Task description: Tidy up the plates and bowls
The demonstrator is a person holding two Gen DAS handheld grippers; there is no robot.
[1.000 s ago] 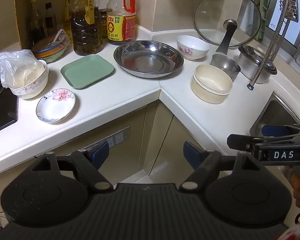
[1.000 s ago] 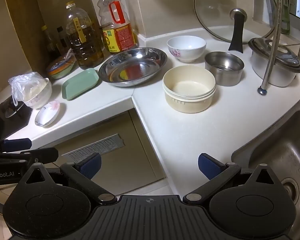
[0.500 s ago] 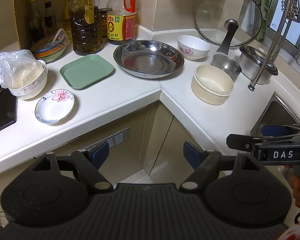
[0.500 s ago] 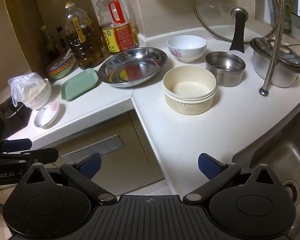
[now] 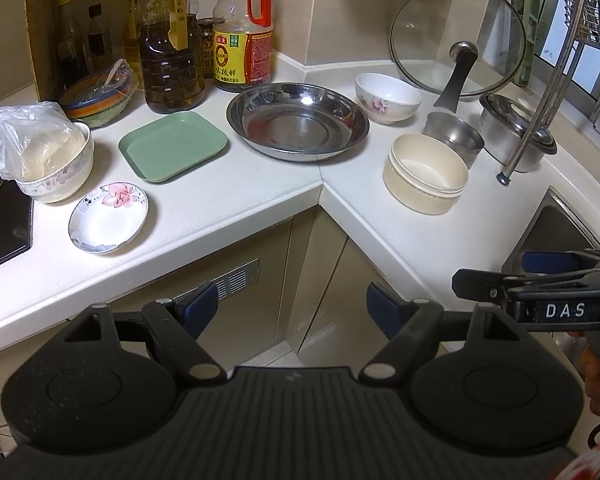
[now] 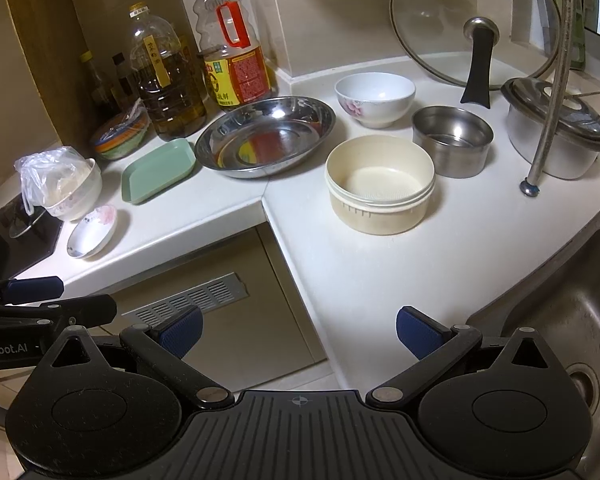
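On the white corner counter (image 5: 236, 200) sit a small flowered saucer (image 5: 108, 218), a green square plate (image 5: 173, 146), a large steel dish (image 5: 298, 120), a white flowered bowl (image 5: 388, 98), stacked cream bowls (image 5: 426, 174) and a small steel bowl (image 5: 454, 138). They also show in the right wrist view: saucer (image 6: 92, 232), green plate (image 6: 158, 170), steel dish (image 6: 265, 136), white bowl (image 6: 375, 98), cream bowls (image 6: 380, 184), steel bowl (image 6: 452, 140). My left gripper (image 5: 288, 308) and right gripper (image 6: 298, 330) are open, empty, in front of the counter edge.
Oil and sauce bottles (image 5: 172, 40) stand at the back. A bagged bowl (image 5: 48, 160) sits by the hob (image 5: 0, 224). A glass lid (image 5: 458, 40), a lidded steel pot (image 5: 516, 132) and a rack leg (image 5: 504, 178) stand at the right, with the sink (image 6: 560, 304) beyond.
Both cameras have drifted very slightly; the objects have not moved and both grippers stay open.
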